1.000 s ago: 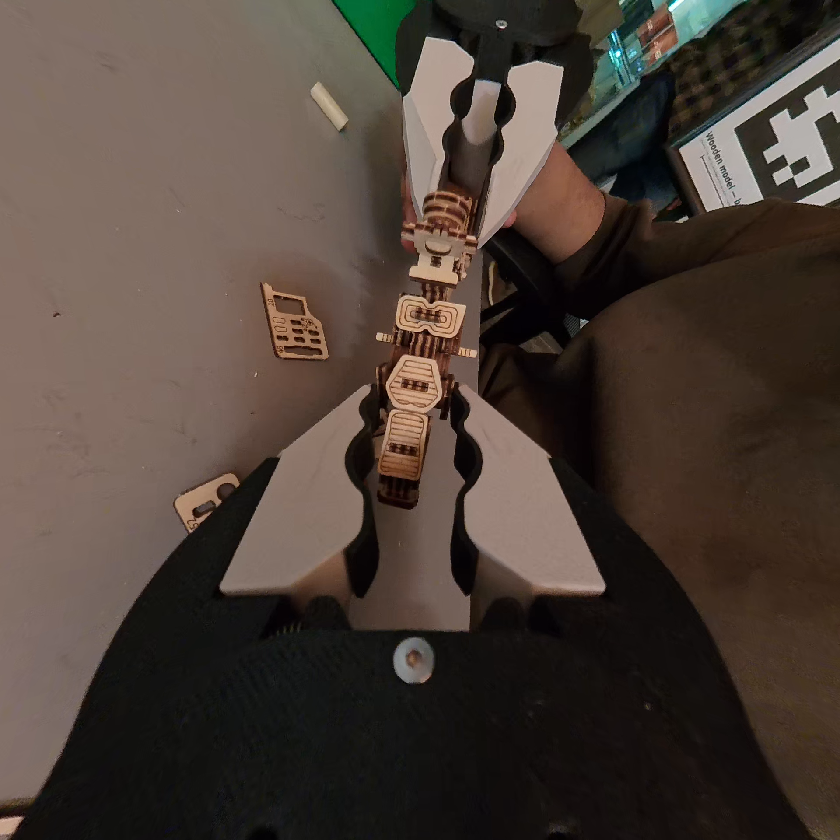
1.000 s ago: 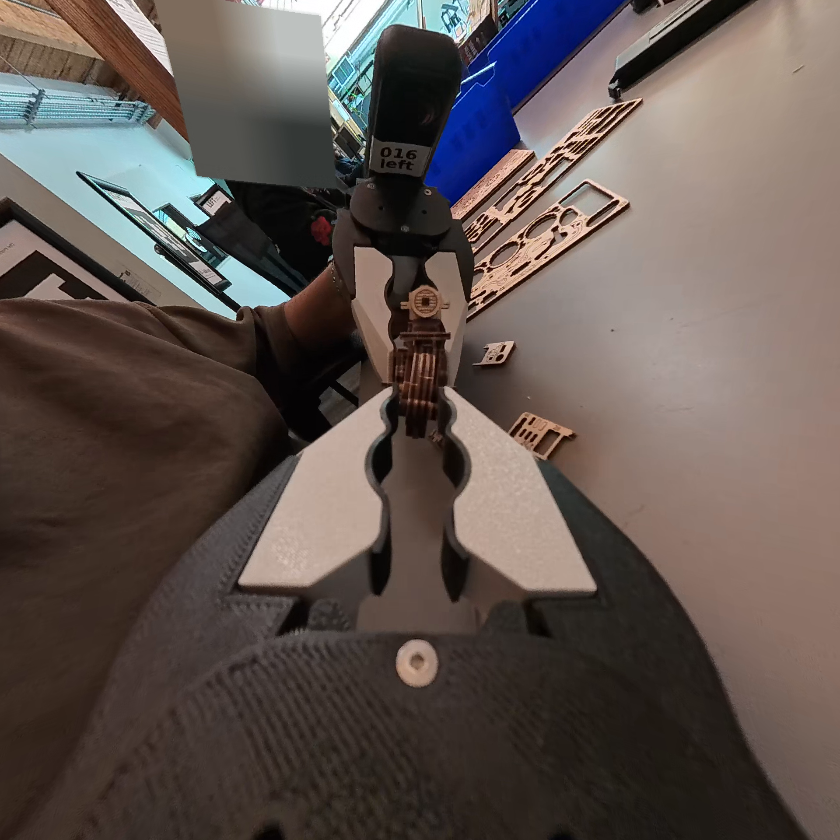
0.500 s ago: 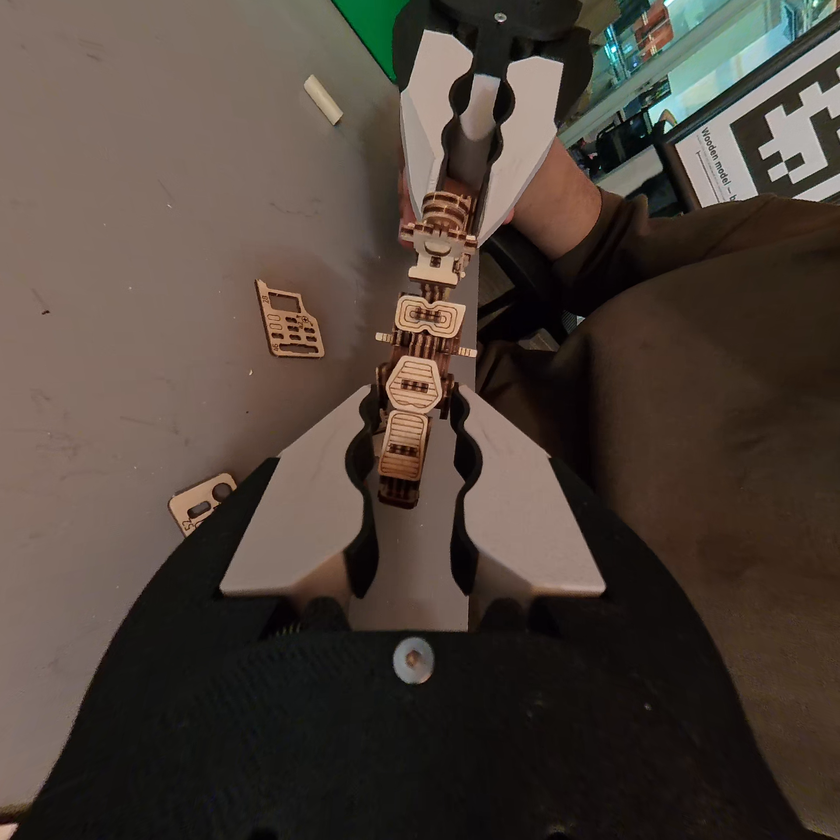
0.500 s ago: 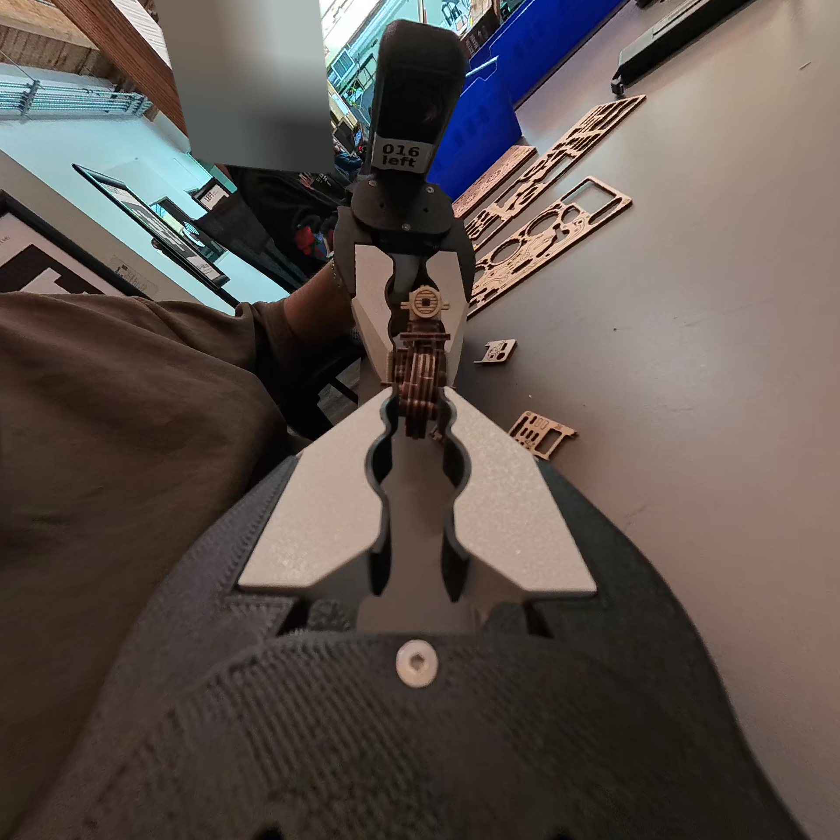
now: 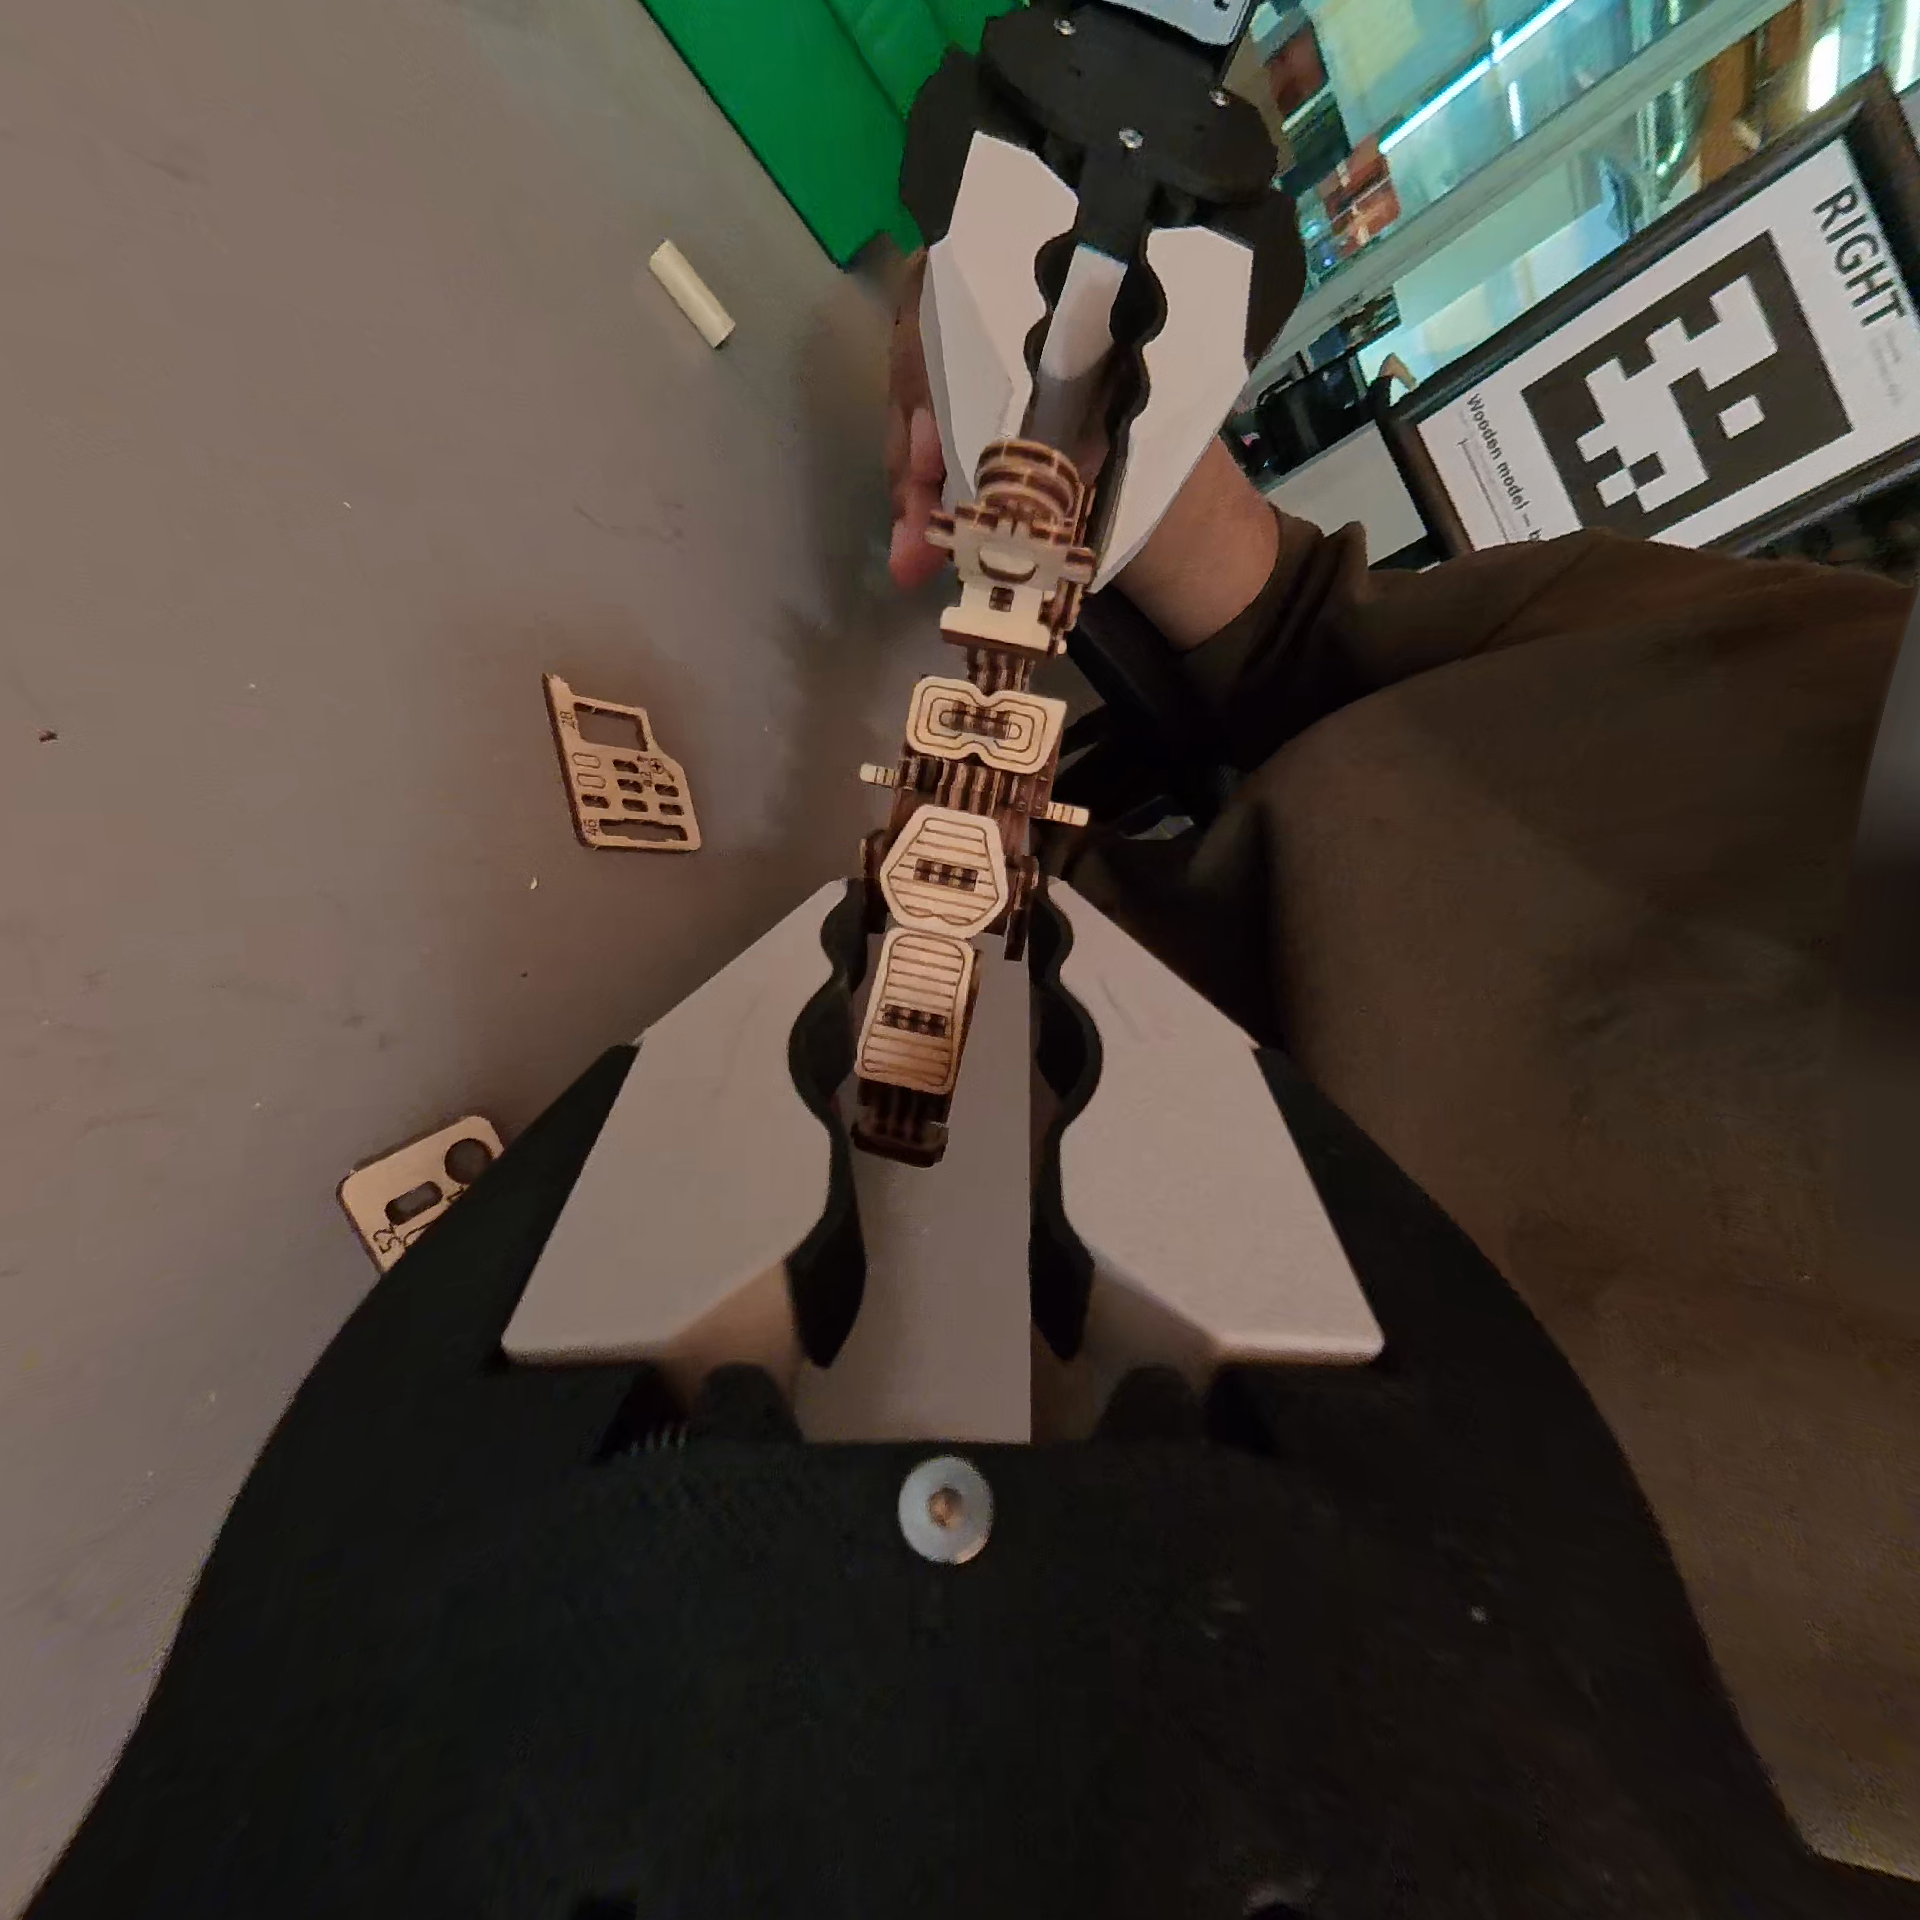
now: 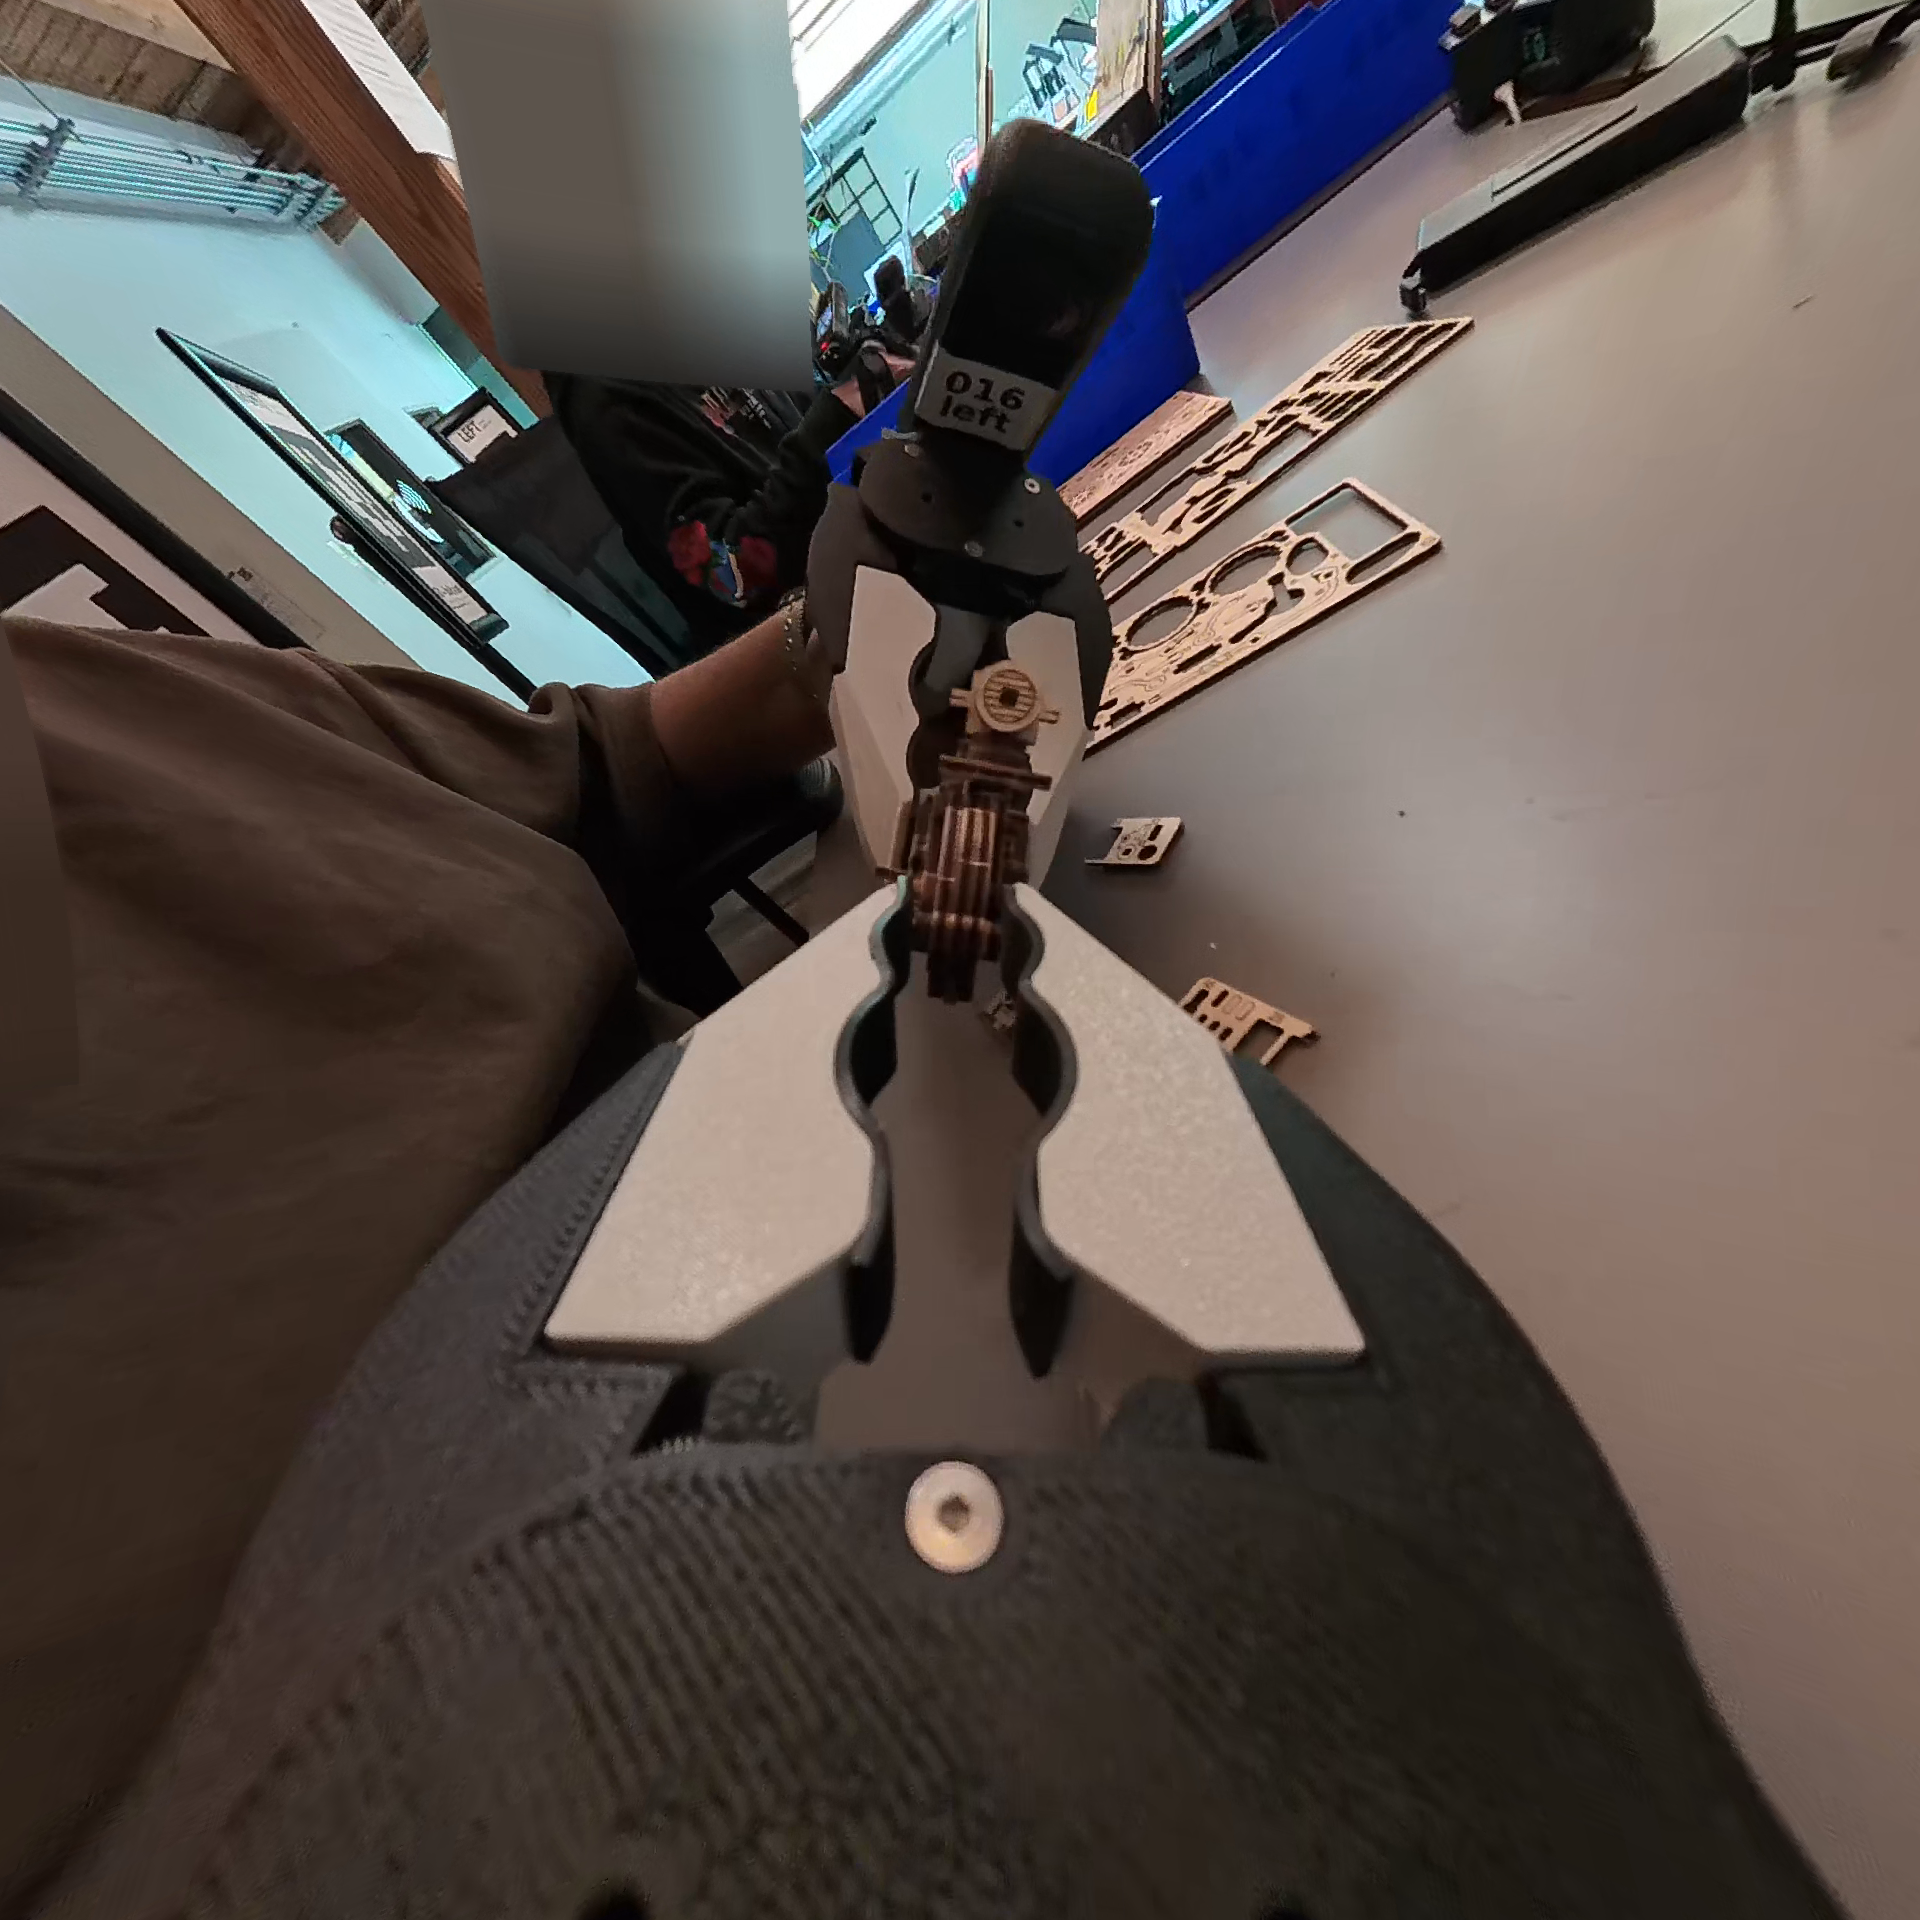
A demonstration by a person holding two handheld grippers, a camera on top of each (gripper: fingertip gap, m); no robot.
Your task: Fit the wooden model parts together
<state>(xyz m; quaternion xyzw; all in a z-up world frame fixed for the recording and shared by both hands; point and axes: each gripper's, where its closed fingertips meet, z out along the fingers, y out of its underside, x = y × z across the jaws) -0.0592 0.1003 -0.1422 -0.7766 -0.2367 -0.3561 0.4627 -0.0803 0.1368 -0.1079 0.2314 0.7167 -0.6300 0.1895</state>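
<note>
A small wooden motorcycle-like model (image 5: 961, 821) is held in the air between both grippers, beside the grey table's edge. My left gripper (image 5: 951, 904) is shut on its rear end, with the seat and tail piece between the fingers. My right gripper (image 6: 958, 904) is shut on the layered wheel at the front end (image 6: 961, 894). In the left wrist view the right gripper (image 5: 1039, 509) faces me from the top. In the right wrist view the left gripper (image 6: 961, 821) faces me behind the model.
Two small wooden offcuts (image 5: 621, 769) (image 5: 416, 1184) and a white cylinder (image 5: 691, 294) lie on the grey table (image 5: 260, 520). Punched-out wooden sheets (image 6: 1268, 603), a blue bin (image 6: 1143, 312) and a black flat item (image 6: 1579, 197) sit farther back. The person's brown clothing (image 5: 1507, 935) fills one side. Spacing between my two grippers at the tips: around 6 cm. It is some 15 cm from my right tips to the white cylinder (image 5: 691, 294).
Both grippers keep their hold on the model. The pair has drifted slightly over the table, so the offcuts and cylinder sit a little differently in view.
</note>
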